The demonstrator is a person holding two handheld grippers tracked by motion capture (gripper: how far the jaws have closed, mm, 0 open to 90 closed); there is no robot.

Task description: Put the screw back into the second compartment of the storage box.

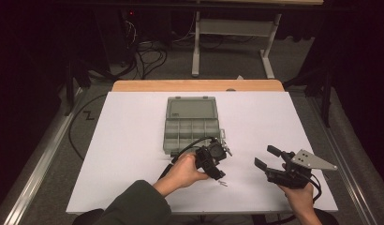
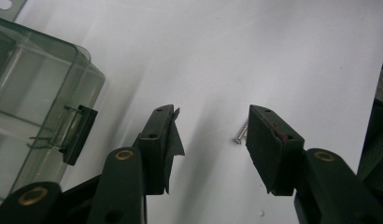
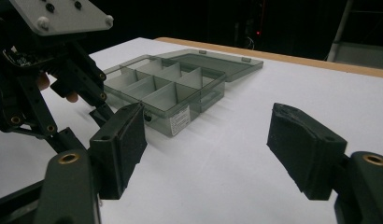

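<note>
A: Count? 
B: One compartment box point(image 1: 192, 126), lid open flat toward the far edge of the table point(image 1: 134, 122); one screw point(image 2: 239, 133) on the table near your left gripper point(image 1: 217, 169).

A: Your hands? 
B: Left gripper tipped down, jaws wide, empty, screw between the tips, long axis pointing away. Right gripper point(image 1: 268, 158) low, jaws wide, empty, facing the box.

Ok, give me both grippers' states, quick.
Left gripper: open, empty, jaws either side of a small screw on the table.
Right gripper: open, empty.
</note>
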